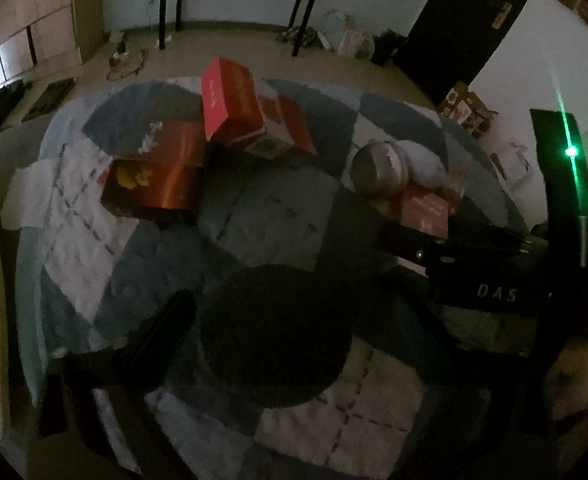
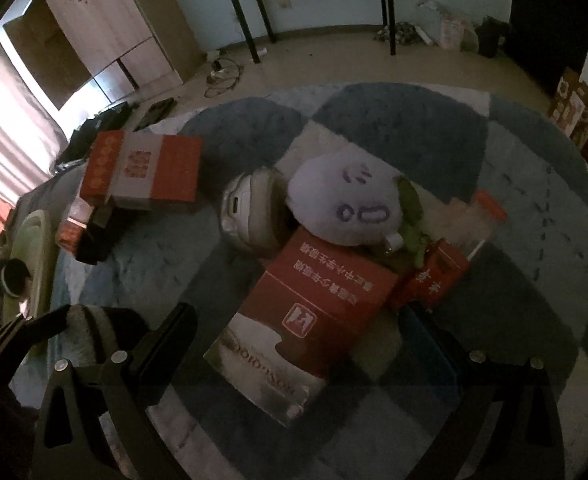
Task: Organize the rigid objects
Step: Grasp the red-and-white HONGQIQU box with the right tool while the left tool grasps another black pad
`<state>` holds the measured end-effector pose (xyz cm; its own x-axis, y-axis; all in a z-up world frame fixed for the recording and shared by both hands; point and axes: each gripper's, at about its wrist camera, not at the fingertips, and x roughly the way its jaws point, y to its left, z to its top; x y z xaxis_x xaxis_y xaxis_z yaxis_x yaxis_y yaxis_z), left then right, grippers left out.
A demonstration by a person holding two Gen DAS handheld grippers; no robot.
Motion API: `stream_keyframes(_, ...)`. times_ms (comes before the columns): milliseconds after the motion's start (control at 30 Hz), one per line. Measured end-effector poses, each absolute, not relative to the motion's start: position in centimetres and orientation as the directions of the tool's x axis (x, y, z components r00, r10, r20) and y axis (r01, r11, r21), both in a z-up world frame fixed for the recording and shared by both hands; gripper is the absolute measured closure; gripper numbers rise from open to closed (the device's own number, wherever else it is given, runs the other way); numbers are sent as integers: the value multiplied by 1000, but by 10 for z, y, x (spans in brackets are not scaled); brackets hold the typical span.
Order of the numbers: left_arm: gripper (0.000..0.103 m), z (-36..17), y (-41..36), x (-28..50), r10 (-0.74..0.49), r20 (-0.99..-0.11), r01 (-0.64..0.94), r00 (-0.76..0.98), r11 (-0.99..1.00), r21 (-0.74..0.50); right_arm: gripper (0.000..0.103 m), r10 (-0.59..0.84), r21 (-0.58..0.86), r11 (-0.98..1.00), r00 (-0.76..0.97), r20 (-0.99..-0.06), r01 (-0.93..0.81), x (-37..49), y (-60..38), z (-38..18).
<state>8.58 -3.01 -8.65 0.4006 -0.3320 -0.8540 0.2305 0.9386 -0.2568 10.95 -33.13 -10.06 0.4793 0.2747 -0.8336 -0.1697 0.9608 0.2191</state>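
step: approach, nothing lifted yet. Both tools hover over a quilt (image 2: 534, 168) in blue, grey and white patches, angled down at the pile; sorting not begun, as I judge it.
left tool (image 1: 294, 320): a dark round disc-like thing (image 1: 274, 336) sits between its fingers. Too dim to say if the pads press on it, so grip unclear. Only the left finger (image 1: 166, 320) shows plainly.
right tool (image 2: 322, 344): jaws stand wide apart, released, nothing clamped. The big red-and-grey carton (image 2: 306, 320) lies between and just ahead of the fingers, not touched by them.
right-hand pile: carton lies under a white plush with a drawn face (image 2: 346, 204); a round beige gadget (image 2: 250, 216) leans just beside the plush; a small red box (image 2: 430, 280) touches the carton's far corner; a clear bottle with orange cap (image 2: 482, 216) sits behind it.
left-hand cluster: red-and-white box (image 2: 142, 172) and a shiny copper-red box (image 1: 162, 176) well apart from the pile; a tall red box (image 1: 230, 100) stands tilted on the others.
next move: right tool needs to drop onto the carton and close across its narrow side. The plush rests on it, so it will likely slide off; clear it first or lift slowly.
risk: carton is wide and slick, could slip.
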Motion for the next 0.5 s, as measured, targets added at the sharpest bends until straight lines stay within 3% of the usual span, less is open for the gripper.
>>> stream_keyframes(100,33,-93,-34,88,-295,-869,222,397,950,-221,0,225,152,971,485,-845,-186,110,-322,-101)
stream_keyframes(267,34,-97,-33,89,-301,-867,213,397,949,-231,20,106,5,981,520,-847,-193,109,-303,-109)
stream_keyframes(500,35,-73,-14,87,-318,-831,212,456,946,-245,39,131,25,979,527,-840,-202,98,-309,-104)
